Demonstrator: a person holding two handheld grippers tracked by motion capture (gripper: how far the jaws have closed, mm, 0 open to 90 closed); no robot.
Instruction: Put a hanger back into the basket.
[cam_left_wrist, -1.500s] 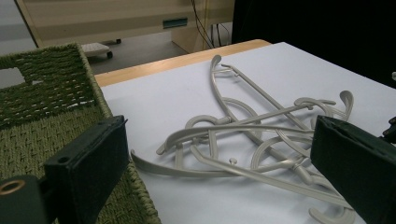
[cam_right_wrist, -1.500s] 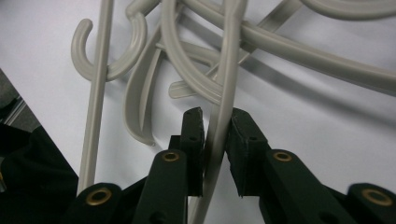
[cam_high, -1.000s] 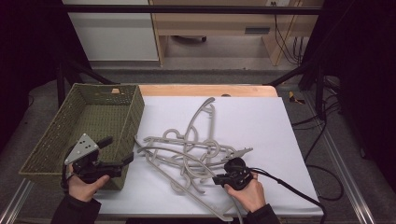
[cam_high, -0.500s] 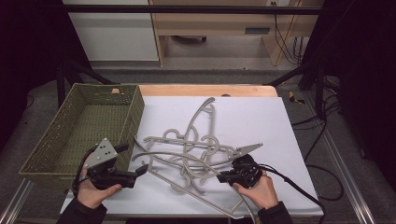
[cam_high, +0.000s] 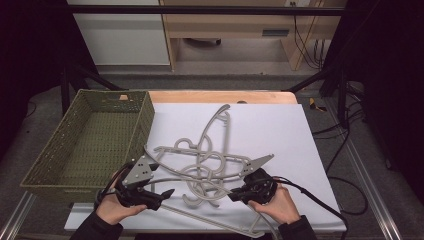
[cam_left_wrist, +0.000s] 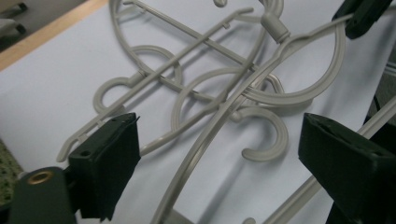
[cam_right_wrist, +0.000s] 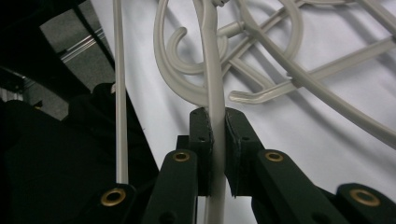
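**Tangle of hangers at the near edge, right claw clamped on one arm**

I have the white sheet (cam_high: 280, 135) on the bench with plenty of bare room on its far and right parts, while the near edge is crowded — the lowest hanger bar runs along it between my two hands. The green wicker basket (cam_high: 60, 165) sits at the left, its right wall touching or just beside the sheet's left border, and my left claw (cam_high: 167, 192) sits close to its near right corner.

The hangers (cam_high: 210, 160) are a loose grey plastic heap in the middle of the sheet, hooks and curved arms crossing over one another; one hanger points away toward the far edge, its hook near the wooden strip (cam_high: 220, 96) there.

My right claw (cam_right_wrist: 215, 135) is pressed together on a single grey hanger arm, which runs straight up between the pads in the right gripper view. My left claw stands spread, its jaws having just been closing a little — in the left gripper view a thin hanger bar (cam_left_wrist: 205, 154) passes between them, untouched by either pad.
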